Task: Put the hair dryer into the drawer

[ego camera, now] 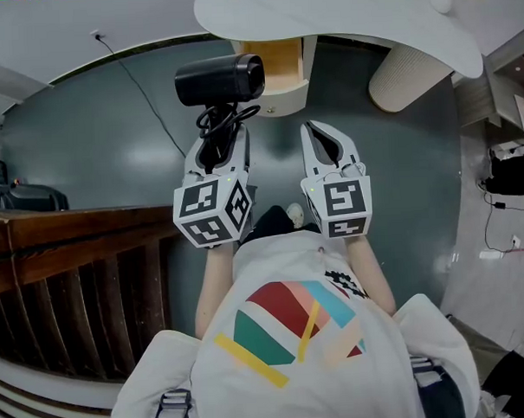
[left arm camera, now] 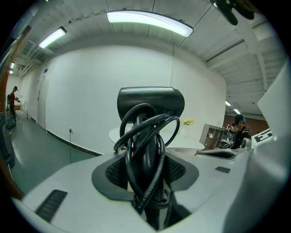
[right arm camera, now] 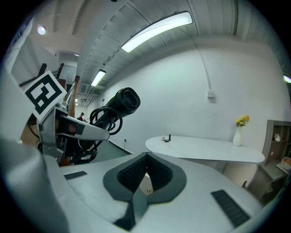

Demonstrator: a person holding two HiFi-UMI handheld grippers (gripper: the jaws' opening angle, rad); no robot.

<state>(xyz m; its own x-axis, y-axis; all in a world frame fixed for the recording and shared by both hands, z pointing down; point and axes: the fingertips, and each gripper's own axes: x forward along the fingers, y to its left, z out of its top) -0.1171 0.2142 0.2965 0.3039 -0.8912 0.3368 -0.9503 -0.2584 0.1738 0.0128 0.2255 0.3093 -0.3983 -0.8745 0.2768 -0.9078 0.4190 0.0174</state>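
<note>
With my left gripper clamped on the hair dryer and its coiled cord, near the far wooden drawer, and my right gripper shut and empty, I should ease it in level, cord clear.

The hair dryer and its coiled cord are finished in glossy black. Just below the hair dryer, black-and-white square markers are borne on the pale grey left gripper and right gripper. Further below it, a white shirt is printed with red, teal, blue and yellow bands.
</note>
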